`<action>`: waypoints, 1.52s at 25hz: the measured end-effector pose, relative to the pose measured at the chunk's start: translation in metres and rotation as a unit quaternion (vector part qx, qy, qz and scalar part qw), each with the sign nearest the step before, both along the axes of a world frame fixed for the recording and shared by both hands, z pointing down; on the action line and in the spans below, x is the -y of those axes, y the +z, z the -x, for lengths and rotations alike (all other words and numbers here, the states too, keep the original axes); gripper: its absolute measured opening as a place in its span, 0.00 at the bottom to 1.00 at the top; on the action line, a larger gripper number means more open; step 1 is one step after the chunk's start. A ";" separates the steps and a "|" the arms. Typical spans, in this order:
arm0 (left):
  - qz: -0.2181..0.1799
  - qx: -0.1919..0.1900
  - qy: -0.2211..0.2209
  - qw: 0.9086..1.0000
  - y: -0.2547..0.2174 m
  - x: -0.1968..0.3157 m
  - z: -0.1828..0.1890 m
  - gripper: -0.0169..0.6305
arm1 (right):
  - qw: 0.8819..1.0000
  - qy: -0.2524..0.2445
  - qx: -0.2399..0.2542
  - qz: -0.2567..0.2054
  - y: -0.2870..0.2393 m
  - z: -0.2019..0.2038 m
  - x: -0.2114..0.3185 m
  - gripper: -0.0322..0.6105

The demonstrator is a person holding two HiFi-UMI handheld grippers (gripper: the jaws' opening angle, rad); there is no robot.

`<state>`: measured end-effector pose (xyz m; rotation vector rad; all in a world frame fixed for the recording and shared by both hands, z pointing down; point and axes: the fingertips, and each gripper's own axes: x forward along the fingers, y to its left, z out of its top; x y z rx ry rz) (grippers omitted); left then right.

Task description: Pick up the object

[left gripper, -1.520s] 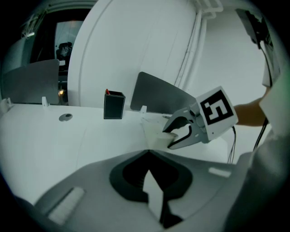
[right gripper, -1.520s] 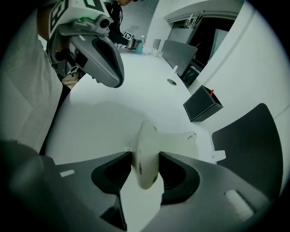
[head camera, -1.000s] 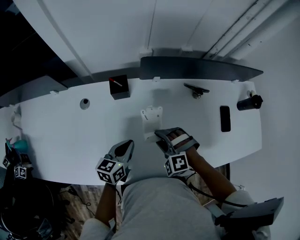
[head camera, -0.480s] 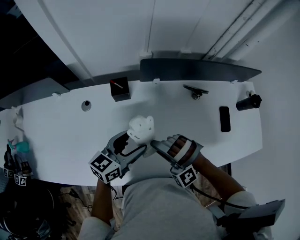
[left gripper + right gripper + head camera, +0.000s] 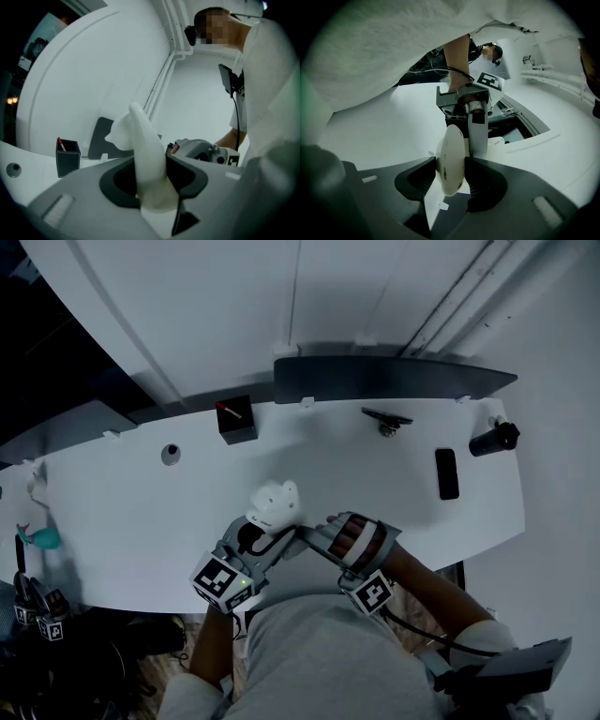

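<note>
Lifting: left gripper jaws just closed on white object between them; right gripper jaws clamp it too. Next: raise both together.

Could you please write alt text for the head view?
Both grippers hold one white object over a white curved table: the left gripper, whose jaws have just been closing, and the right gripper each clamp it. A black pen holder stands farther back.
</note>
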<state>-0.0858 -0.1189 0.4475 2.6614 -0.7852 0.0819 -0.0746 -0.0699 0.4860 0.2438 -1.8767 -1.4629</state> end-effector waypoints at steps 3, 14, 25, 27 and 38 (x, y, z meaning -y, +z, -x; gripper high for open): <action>-0.030 0.015 -0.011 0.999 -0.005 0.004 0.004 0.28 | 0.999 -0.005 0.026 0.017 -0.013 -0.003 -0.005 0.35; -0.130 0.104 -0.078 0.983 -0.028 0.007 0.014 0.28 | 0.617 0.258 0.468 0.578 -0.053 -0.067 0.057 0.05; -0.080 0.095 -0.190 0.974 -0.017 -0.002 0.017 0.28 | 0.647 0.313 0.505 0.478 -0.062 -0.045 0.083 0.05; -0.081 0.090 -0.193 0.974 -0.020 -0.002 0.020 0.28 | 0.649 0.313 0.503 0.477 -0.064 -0.042 0.081 0.05; -0.071 0.059 -0.161 0.983 -0.014 -0.016 0.023 0.28 | 0.643 0.362 0.501 0.453 -0.054 -0.047 0.057 0.05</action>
